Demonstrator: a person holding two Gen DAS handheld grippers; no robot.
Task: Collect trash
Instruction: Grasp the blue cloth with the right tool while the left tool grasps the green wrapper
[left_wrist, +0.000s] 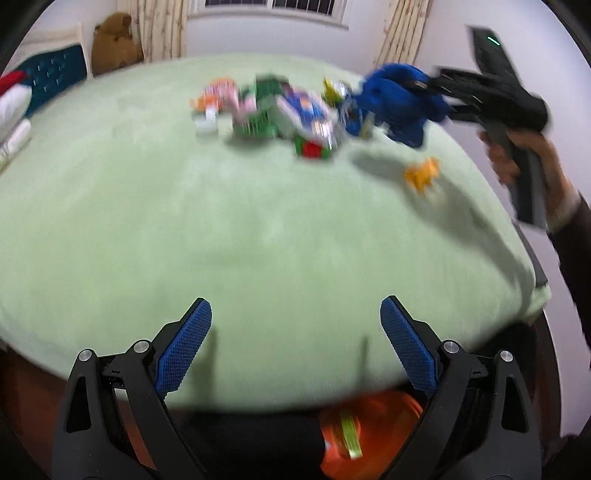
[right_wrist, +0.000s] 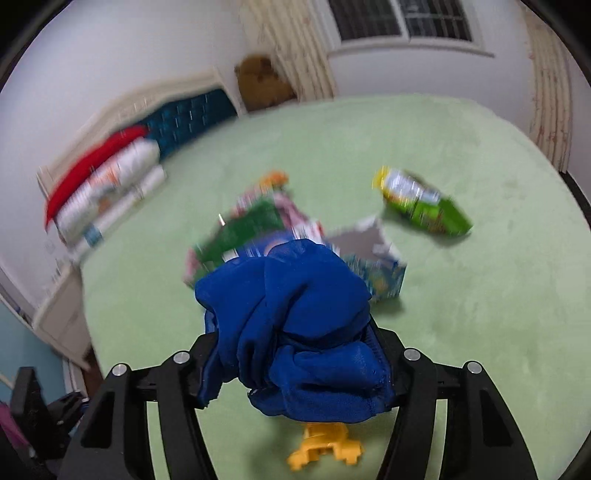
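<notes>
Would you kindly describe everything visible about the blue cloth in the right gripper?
The blue cloth is a crumpled, thin, slightly sheer fabric with a stitched hem along its lower edge. It is bunched between the fingers of the right gripper, which is shut on it, and hangs above the green bedspread, over a yellow clip.

Both views are evenly, dimly lit and heavily motion-blurred; the pale green fleece bedspread (left_wrist: 258, 229) is bowed by fisheye distortion, with black vignetted corners and soft shadows.
</notes>
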